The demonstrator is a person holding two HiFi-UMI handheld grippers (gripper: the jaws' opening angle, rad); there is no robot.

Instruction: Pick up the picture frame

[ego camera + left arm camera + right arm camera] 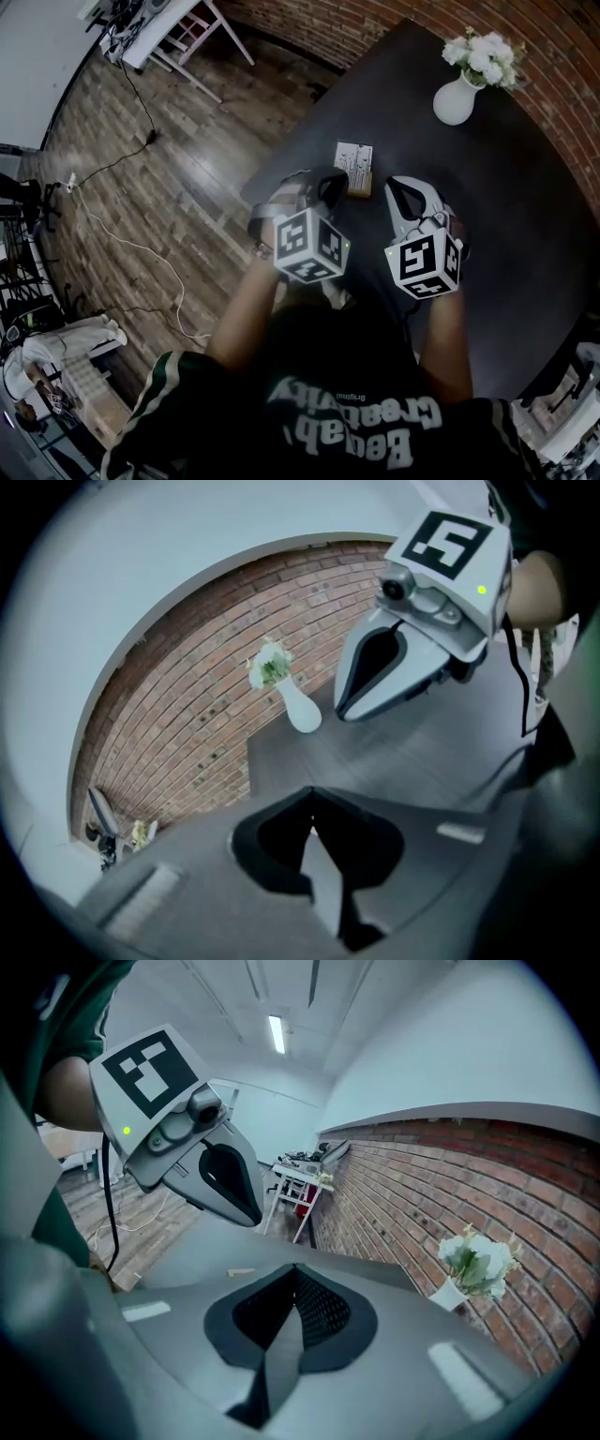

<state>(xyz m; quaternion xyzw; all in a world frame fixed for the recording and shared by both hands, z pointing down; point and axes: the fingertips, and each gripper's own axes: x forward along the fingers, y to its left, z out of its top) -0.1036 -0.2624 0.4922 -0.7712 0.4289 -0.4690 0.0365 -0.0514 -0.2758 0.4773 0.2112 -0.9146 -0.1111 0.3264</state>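
In the head view the picture frame (353, 161) stands on the table (487, 216), just beyond the left tongs (333, 183), with the right tongs (403, 187) nearby. The left gripper view shows its tongs closed on nothing. The right gripper view shows the same, so I judge that opening, gripping and lifting are all left to do.

My table (506, 216): dark, matt, faint grain. Vase (455, 101) at 1 o'clock: smooth white, slight gloss. Brick wall (562, 47) behind it: rough. Floor (159, 178) at 10 o'clock: wood planks w/ sheen. Picture frame (354, 167): wood-look edge, pale papery face. My right gripper (396, 187): smooth pale plastic.
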